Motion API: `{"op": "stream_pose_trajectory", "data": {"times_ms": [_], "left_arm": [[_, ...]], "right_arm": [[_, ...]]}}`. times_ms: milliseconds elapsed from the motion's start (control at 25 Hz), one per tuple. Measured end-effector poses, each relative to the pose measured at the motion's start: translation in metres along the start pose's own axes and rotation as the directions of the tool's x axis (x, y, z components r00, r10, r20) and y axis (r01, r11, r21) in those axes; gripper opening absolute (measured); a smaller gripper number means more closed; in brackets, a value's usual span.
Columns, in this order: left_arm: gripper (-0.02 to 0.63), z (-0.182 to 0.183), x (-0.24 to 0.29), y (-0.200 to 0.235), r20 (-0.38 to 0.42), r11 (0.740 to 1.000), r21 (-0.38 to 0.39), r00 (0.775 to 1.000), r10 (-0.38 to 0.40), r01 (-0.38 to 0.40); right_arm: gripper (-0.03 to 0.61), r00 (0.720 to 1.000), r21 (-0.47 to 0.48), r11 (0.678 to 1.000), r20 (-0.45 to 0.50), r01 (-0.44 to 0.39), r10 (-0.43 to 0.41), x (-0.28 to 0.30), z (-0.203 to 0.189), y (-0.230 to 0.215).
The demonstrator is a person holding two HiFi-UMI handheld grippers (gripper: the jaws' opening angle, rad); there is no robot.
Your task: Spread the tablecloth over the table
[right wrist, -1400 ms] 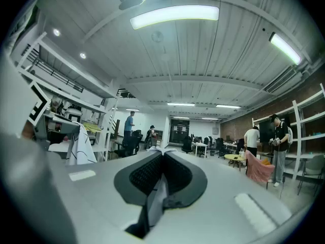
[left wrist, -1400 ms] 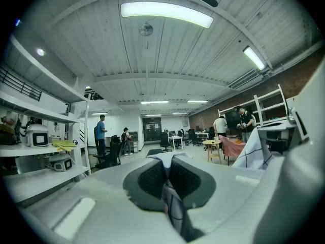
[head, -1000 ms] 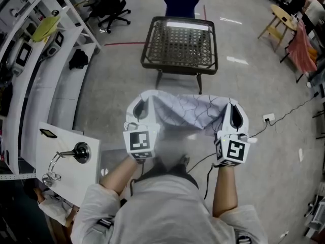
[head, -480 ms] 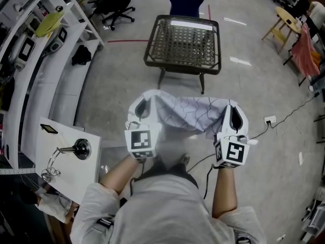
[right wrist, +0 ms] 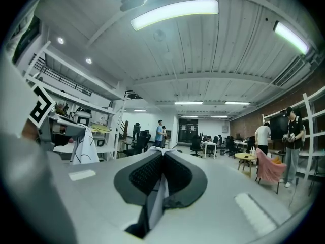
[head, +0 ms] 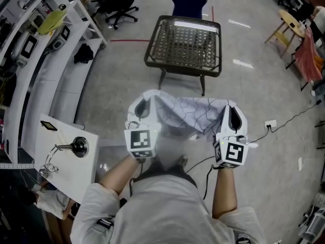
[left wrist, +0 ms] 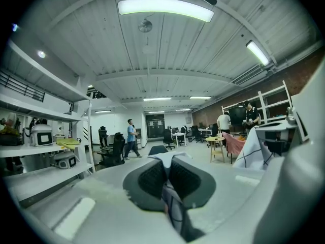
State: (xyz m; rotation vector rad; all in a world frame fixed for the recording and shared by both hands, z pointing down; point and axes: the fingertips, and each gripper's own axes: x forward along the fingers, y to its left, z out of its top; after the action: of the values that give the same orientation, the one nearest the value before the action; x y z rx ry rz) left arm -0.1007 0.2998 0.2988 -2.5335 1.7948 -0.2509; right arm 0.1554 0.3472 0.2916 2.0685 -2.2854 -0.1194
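Head view downward, gripper views level, sharing tablecloth [head: 187, 114].

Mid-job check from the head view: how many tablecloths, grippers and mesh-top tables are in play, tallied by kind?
tablecloth: 1
grippers: 2, the left gripper and the right gripper, each shut on a top edge of the cloth
mesh-top table: 1, bare, standing ahead of the cloth
Total: 4
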Motion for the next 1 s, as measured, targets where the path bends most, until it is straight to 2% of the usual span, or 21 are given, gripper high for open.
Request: {"op": "stream_pose_trajectory", "data": {"times_ms": [280, 480, 720, 1000], "left_arm": [[0.021, -0.002, 0.007, 0.0, -0.007, 0.998, -0.003, 0.998, 0.06, -0.06], [0.021, -0.003, 0.019, 0.006, -0.014, 0.997, -0.004, 0.997, 0.079, -0.079], [0.021, -0.006, 0.048, 0.015, -0.02, 0.997, -0.015, 0.997, 0.078, -0.078], [0.021, -0.013, 0.099, 0.039, -0.04, 0.996, -0.019, 0.995, 0.089, -0.09]], "right_arm": [[0.008, 0.997, -0.001, 0.997, 0.008, -0.076, 0.076, 0.022, -0.002, -0.004], [0.008, 0.996, 0.02, 0.996, -0.003, -0.088, 0.088, 0.04, -0.005, -0.007], [0.008, 0.994, 0.012, 0.994, -0.01, -0.105, 0.105, 0.072, -0.009, -0.007], [0.008, 0.987, -0.008, 0.987, -0.03, -0.16, 0.159, 0.138, -0.011, 0.012]]}}
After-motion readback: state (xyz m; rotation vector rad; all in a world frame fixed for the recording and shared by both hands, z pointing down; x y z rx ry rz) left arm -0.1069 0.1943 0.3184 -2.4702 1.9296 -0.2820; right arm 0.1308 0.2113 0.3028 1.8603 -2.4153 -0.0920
